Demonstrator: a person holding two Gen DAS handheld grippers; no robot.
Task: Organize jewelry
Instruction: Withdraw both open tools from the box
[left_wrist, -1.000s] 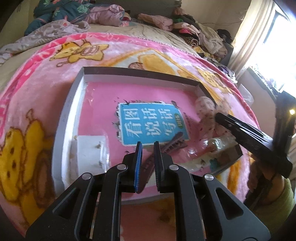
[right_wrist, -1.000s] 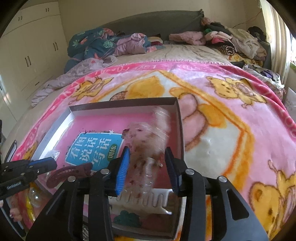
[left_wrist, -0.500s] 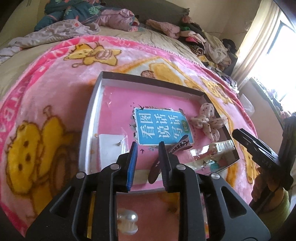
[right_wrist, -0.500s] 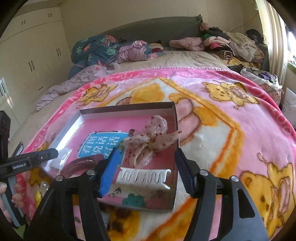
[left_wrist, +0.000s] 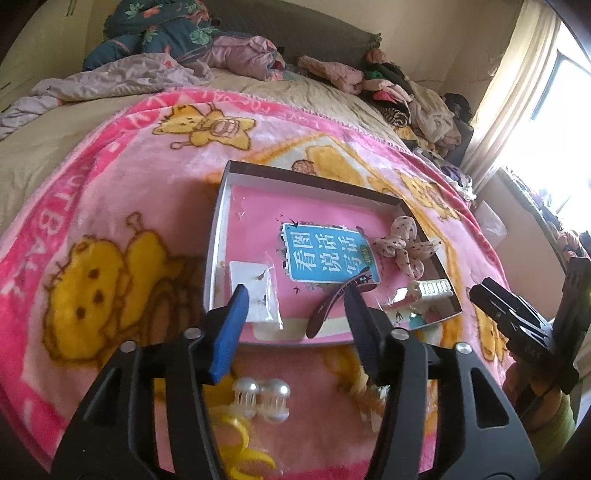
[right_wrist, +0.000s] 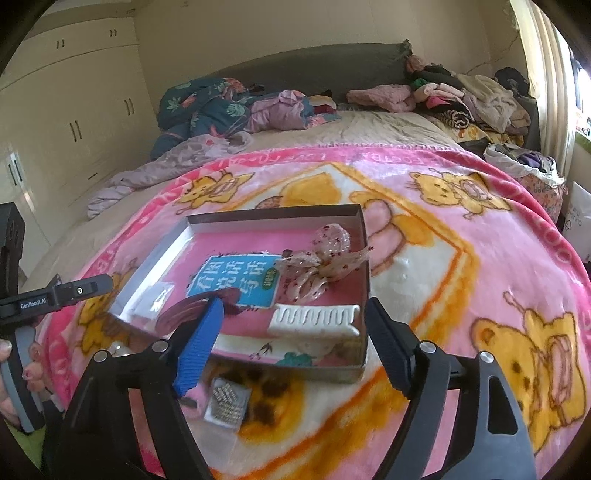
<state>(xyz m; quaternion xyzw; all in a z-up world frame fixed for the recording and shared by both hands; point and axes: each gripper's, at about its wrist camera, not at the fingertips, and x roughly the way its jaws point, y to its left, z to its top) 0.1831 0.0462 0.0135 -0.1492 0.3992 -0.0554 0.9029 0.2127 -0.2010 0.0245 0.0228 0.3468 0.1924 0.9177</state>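
A shallow silver box (left_wrist: 218, 236) (right_wrist: 364, 240) with a pink floor lies on the pink blanket. In it are a spotted fabric bow (left_wrist: 404, 247) (right_wrist: 321, 258), a dark brown hair clip (left_wrist: 340, 299) (right_wrist: 192, 308), a white comb clip (right_wrist: 314, 319) (left_wrist: 430, 290) and a small clear packet (left_wrist: 255, 291). My left gripper (left_wrist: 297, 310) is open and empty above the box's near edge. My right gripper (right_wrist: 293, 326) is open and empty just before the comb clip. A pearl clip (left_wrist: 264, 400) and a yellow clip (left_wrist: 240, 443) lie on the blanket under the left gripper.
A small silver beaded packet (right_wrist: 225, 402) lies on the blanket before the box. Piles of clothes (right_wrist: 461, 96) and a crumpled quilt (right_wrist: 221, 107) fill the far side of the bed. Wardrobes (right_wrist: 74, 122) stand at the left, a curtained window (left_wrist: 546, 92) at the right.
Both grippers have opened and pulled back from the box. The bow left the right gripper and now rests in the box; the brown clip lies free of the left gripper.
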